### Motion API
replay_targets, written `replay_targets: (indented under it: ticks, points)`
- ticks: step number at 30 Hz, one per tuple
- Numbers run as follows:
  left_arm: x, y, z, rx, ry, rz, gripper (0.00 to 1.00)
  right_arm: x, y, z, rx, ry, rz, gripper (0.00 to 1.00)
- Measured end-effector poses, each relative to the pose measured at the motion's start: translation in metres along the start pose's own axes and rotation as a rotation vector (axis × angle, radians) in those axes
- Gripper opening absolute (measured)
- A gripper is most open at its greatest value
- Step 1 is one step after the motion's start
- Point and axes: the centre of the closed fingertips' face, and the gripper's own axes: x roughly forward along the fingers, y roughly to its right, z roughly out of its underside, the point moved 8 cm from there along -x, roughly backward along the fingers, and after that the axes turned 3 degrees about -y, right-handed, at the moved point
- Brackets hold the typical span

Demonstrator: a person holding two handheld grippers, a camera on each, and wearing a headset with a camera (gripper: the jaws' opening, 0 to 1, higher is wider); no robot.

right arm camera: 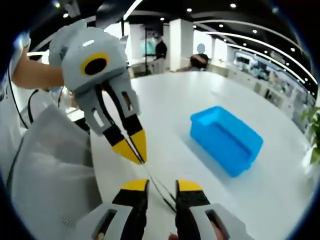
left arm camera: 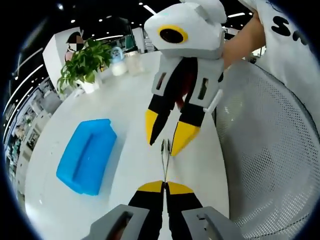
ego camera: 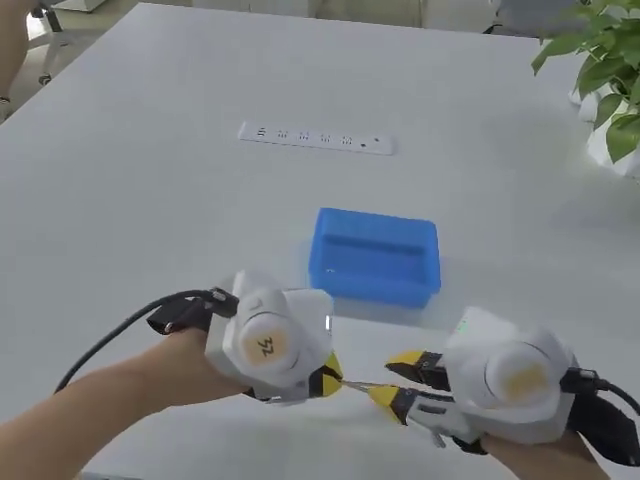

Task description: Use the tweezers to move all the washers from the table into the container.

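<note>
The tweezers [left arm camera: 164,157] are held in the air low over the tabletop [ego camera: 150,200], just in front of the person and near the blue container [ego camera: 375,282], which is set a little farther out. The left gripper [left arm camera: 164,186] is clamped on one end of them, its fingers [left arm camera: 150,187] pressed together on the thin metal. The right gripper [right arm camera: 162,186] is brought in tip to tip from the opposite side; its fingers [right arm camera: 135,186] are spread, with the free end of the tweezers lying between them and not yet pinched.

The step in hand is judged to be the taking up of the tool: a handover, or a two-gripper hold, is being set up before any washer is picked. Next, the right fingers would need to be closed squarely across both tweezer arms, so that these can be squeezed without twisting. Where the washers lie cannot be told.
</note>
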Motion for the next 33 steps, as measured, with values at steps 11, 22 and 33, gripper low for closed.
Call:
replay_targets:
  ticks: [11, 22, 33]
  points:
    - [0.022, 0.000, 0.019, -0.006, -0.083, 0.038, 0.00, -0.034, -0.013, -0.008, 0.074, 0.077, 0.071, 0.21]
    - [0.026, 0.001, 0.019, -0.037, -0.124, 0.035, 0.00, -0.062, -0.009, -0.010, 0.165, 0.139, 0.168, 0.31]
    - [0.014, 0.002, 0.025, -0.310, -0.169, -0.054, 0.21, -0.085, -0.003, -0.016, 0.223, 0.216, 0.237, 0.36]
